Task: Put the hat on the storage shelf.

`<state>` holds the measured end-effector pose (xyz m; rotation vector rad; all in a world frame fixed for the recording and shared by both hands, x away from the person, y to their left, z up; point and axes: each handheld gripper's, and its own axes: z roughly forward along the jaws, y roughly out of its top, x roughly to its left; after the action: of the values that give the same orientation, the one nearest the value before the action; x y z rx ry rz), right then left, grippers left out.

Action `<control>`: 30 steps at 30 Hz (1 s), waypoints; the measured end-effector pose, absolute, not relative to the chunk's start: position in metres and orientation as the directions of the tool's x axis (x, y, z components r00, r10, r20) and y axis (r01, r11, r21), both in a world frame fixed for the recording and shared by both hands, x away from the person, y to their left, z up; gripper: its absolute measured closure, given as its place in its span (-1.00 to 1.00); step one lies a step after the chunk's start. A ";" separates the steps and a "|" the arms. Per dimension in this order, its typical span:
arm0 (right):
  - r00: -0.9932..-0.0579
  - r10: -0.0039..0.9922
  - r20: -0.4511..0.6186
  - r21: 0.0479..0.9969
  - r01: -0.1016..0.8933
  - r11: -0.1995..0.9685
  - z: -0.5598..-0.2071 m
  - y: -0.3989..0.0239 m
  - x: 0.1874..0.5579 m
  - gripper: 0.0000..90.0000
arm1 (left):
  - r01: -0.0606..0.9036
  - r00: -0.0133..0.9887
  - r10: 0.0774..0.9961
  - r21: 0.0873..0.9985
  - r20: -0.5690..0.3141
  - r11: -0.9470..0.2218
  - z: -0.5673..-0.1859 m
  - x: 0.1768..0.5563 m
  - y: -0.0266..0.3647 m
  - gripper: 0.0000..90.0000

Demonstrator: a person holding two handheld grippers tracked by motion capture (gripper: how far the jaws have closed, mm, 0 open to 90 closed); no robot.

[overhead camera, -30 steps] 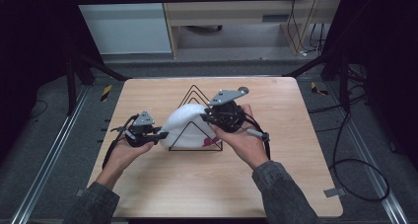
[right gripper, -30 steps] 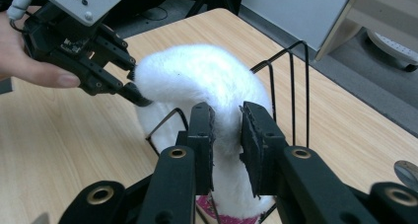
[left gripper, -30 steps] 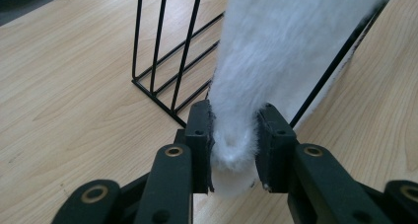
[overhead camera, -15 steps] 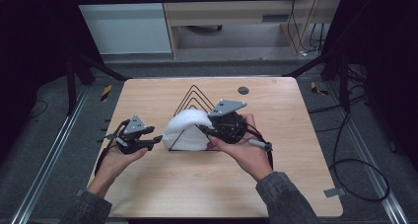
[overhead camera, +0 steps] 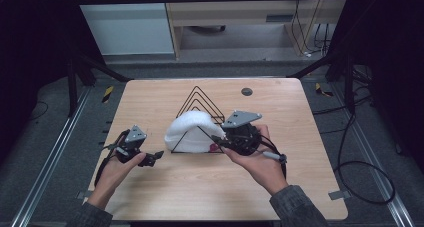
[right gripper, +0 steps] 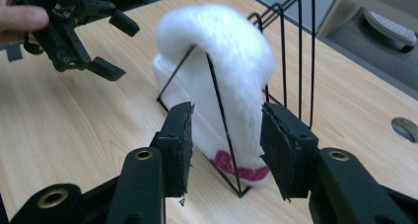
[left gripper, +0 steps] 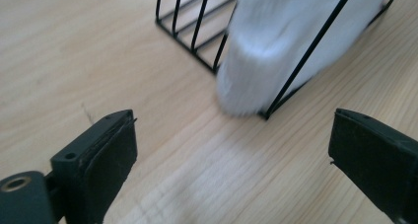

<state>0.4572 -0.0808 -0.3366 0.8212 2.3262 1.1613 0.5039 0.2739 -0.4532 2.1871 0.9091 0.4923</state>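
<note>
A white fluffy sock [overhead camera: 189, 132] with pink lettering at its lower end hangs over the front triangle of a black wire rack [overhead camera: 202, 99] in the middle of the table. My right gripper [overhead camera: 218, 142] is at the sock's right end. In the right gripper view [right gripper: 226, 140] its jaws stand apart on either side of the sock [right gripper: 222, 61] and the front wire, and do not press it. My left gripper [overhead camera: 154, 158] is open and empty, a short way left of the rack. Its wide jaws [left gripper: 231, 145] face the sock [left gripper: 276, 51] and the rack [left gripper: 197, 31].
The wooden table [overhead camera: 150, 97] has a small dark round disc [overhead camera: 246, 91] set near its far edge, right of the rack. The rack's rear wires [right gripper: 296, 51] rise behind the sock. My left gripper [right gripper: 118, 46] is seen at the upper left in the right gripper view.
My left gripper has let go of the sock and drawn back to the near left. My right gripper has come toward the near edge, and the sock now hangs over the rack's front.
</note>
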 end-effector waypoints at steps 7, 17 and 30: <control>-0.730 0.678 -0.084 0.815 0.342 0.469 -0.341 -0.097 0.448 0.22 | 0.503 0.652 0.755 0.703 0.074 -0.503 -0.464 0.508 0.281 -0.90; -0.706 0.706 -0.052 0.818 0.375 0.435 -0.353 -0.118 0.438 -0.01 | 0.536 0.609 0.790 0.696 0.074 -0.479 -0.477 0.512 0.288 -0.89; -0.662 0.748 -0.051 0.818 0.402 0.411 -0.376 -0.154 0.419 -0.67 | 0.571 0.580 0.813 0.687 0.050 -0.450 -0.488 0.513 0.299 -0.89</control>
<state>0.4192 -0.1541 -0.3758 0.9825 2.2608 1.1439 0.5126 0.2987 -0.4885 2.1831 1.0974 0.5006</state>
